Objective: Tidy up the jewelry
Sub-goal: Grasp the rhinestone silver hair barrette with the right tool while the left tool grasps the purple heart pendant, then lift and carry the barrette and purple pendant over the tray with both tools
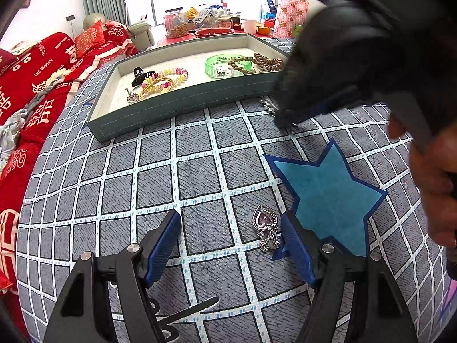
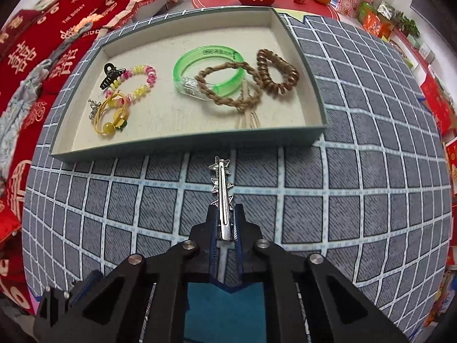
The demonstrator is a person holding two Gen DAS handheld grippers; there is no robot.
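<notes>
Right gripper (image 2: 225,223) clenched on silver star hair clip (image 2: 221,188), just short of tray (image 2: 185,143) front wall at 12 o'clock. Left gripper (image 1: 231,240) released, straddling heart earring (image 1: 264,223) near its right finger. Best: lift clip clear of the wall, release over bare tray floor, avoid green bangle (image 2: 208,68).

Bangle (image 2: 210,71) in tray (image 2: 182,145), hair clip (image 2: 222,191) before tray
</notes>
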